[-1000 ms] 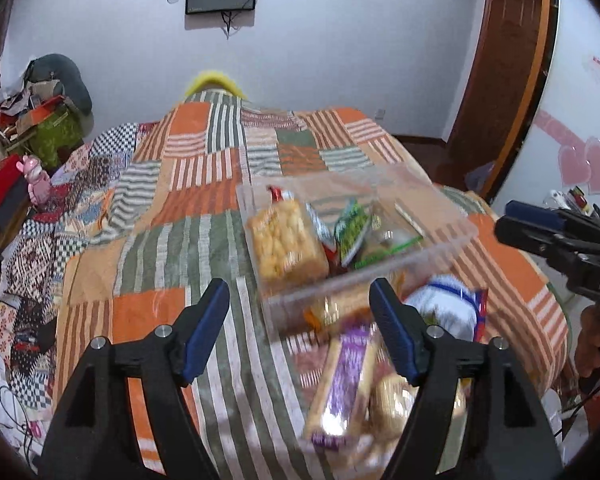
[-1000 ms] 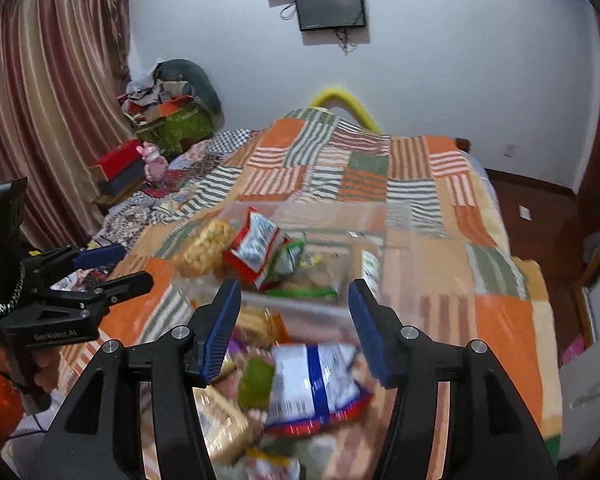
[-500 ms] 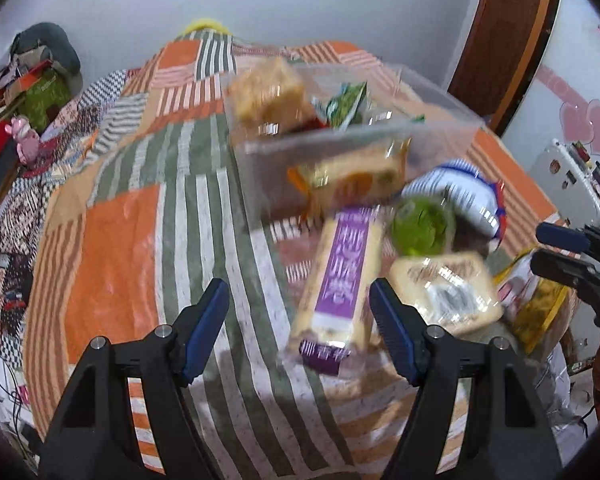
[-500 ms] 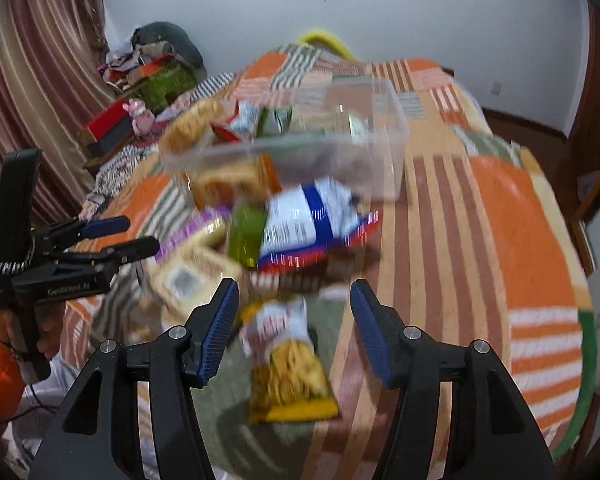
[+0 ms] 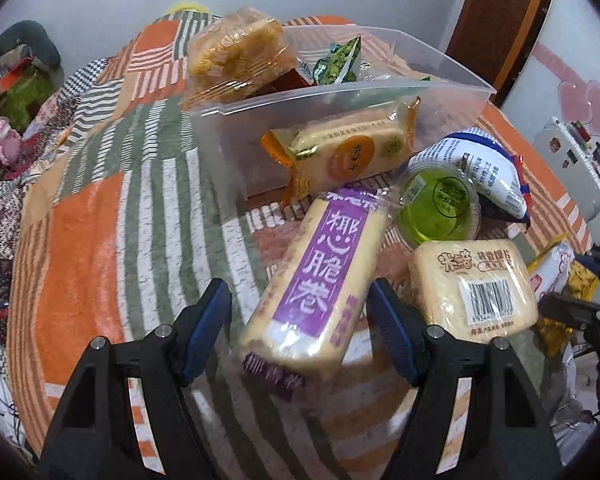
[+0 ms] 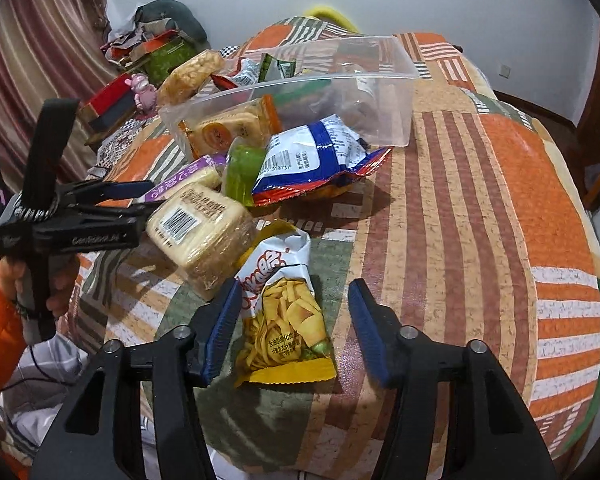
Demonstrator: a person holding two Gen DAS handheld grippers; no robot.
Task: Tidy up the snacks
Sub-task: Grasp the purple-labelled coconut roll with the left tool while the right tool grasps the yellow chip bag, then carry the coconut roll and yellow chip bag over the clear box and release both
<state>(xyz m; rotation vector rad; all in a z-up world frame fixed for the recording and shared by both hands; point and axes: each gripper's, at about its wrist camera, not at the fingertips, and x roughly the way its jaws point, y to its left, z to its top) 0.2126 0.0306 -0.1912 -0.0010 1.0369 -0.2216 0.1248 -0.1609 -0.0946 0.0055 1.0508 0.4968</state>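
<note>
Tongs (image 6: 290, 326) amid perhaps crowded snack packets (image 6: 204, 228)

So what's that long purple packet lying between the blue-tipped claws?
The purple packet is a long, flat snack in clear crinkly wrap, with a purple label bearing white characters over pale cream biscuit. It is sealed and lies flat on the patchwork bedspread, running away toward the clear tub. Its near end sits between the open fingers of the left gripper, which do not press it.

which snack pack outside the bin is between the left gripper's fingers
The purple-labelled roll pack: its near end lies between the open left gripper; the barcode biscuit pack lies outside.
</note>
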